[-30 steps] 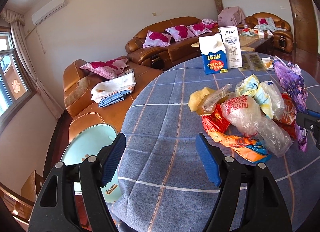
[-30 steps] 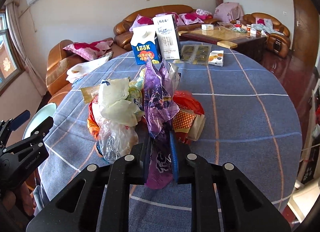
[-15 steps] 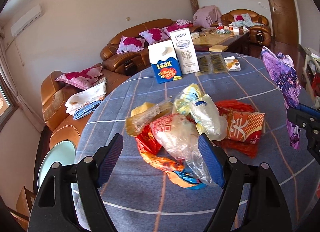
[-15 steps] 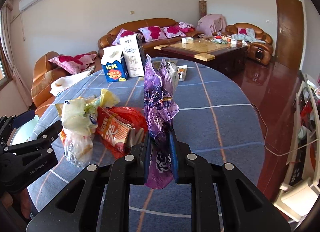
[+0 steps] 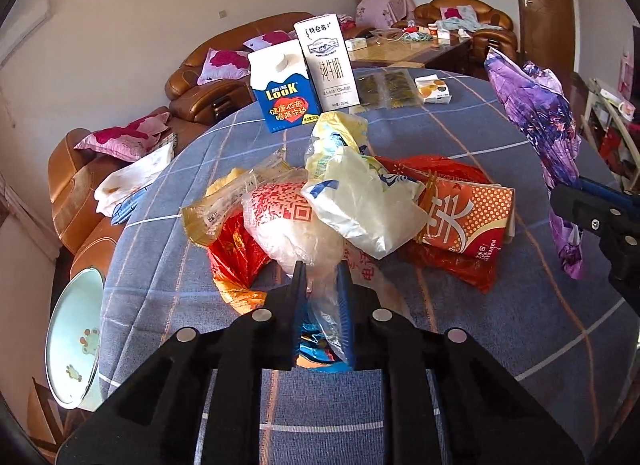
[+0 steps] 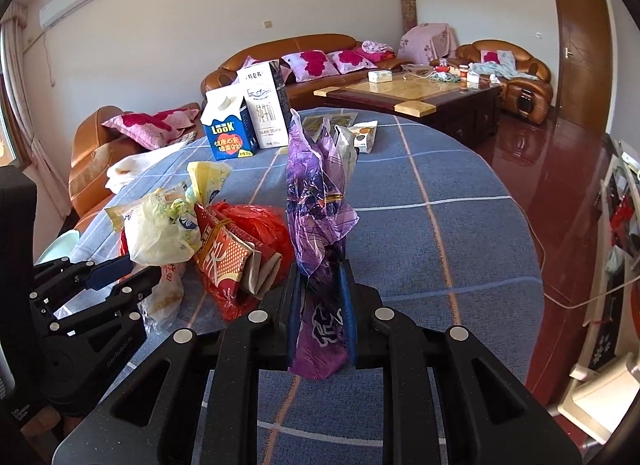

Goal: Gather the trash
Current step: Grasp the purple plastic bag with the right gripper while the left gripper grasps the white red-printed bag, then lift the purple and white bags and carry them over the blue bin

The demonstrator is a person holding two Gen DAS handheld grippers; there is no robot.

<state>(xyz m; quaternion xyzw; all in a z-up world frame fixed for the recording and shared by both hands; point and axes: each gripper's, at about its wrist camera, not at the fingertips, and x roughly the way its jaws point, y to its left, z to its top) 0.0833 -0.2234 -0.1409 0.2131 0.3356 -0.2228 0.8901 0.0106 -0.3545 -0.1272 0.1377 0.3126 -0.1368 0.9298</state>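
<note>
The left gripper (image 5: 321,281) is pointing downward at a slant into the near edge of the trash heap (image 5: 352,209), its jaws drawn in to a narrow gap and pinching the tail of a clear bag (image 5: 296,229) printed with a red code. The bag's crinkled film is bunching up between the blue pads (image 5: 343,305), and an orange and blue wrapper (image 5: 316,345) is lying on the cloth just under them. In the right wrist view this gripper is coming in from the left, low over the table (image 6: 440,233), with its tips buried in the heap.

The right gripper (image 6: 322,289) is tilting down less steeply and is hanging off to the right of the heap, apart from it. Its jaws are standing narrow and clamping a purple wrapper (image 6: 316,217), which is sticking up tall and crumpled above the pads while its lower end is hanging out beneath them. The left wrist view is showing that wrapper lifted clear of the cloth at the right edge.

The rest of the heap is lying in the middle of the blue checked tablecloth: a pale yellow bag (image 5: 360,205) on top, a red bag (image 5: 440,173) beneath, and a red dotted packet (image 5: 468,217) leaning on its right side. Behind it, two cartons (image 5: 304,77) are standing upright, side by side, with a small box (image 5: 434,89) further right.
</note>
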